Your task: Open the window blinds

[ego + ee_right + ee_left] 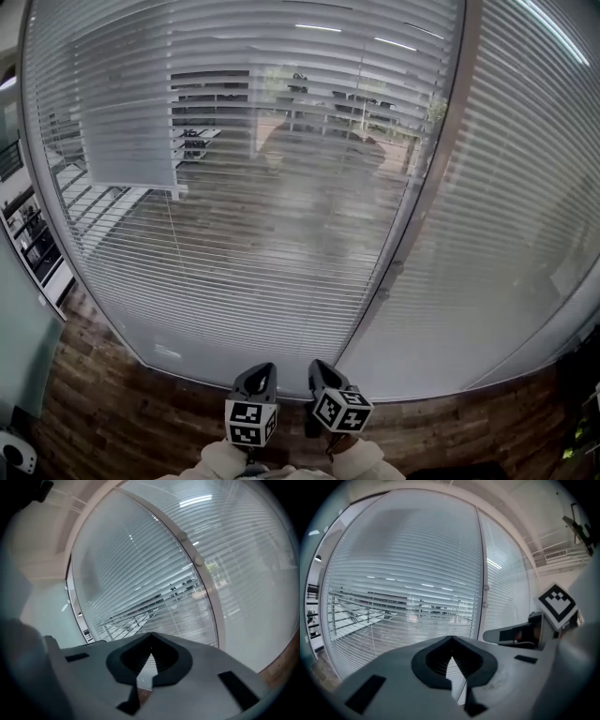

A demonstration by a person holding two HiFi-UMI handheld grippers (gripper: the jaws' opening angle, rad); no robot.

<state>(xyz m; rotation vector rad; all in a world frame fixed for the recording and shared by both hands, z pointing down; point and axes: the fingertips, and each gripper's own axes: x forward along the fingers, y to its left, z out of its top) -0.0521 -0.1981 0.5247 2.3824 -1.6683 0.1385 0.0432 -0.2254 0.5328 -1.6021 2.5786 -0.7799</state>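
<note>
The window blinds [262,187] are seen lowered over the whole glass wall, from its top down to the wooden floor [103,412], with the slats lying level. A room beyond is dimly made out through the slats of the left pane (those of the right pane look denser and paler). The two panes are parted by an upright frame post [441,159], and a thin cord [176,272] is seen hanging before the slats of the left pane.

The left gripper [261,371] and the right gripper [319,369] are held side by side at the bottom edge of the head view, near the foot of the blinds and apart from them, each with its marker cube [250,422] turned towards the camera. Light sleeves [220,461] are seen just behind them.

In the left gripper view the fingers of the left gripper [451,638] are brought together at their tips, with nothing between them; the right gripper [511,634] is seen just beside it. In the right gripper view the fingers of the right gripper [151,634] are likewise closed together on nothing, and the view is tilted.
</note>
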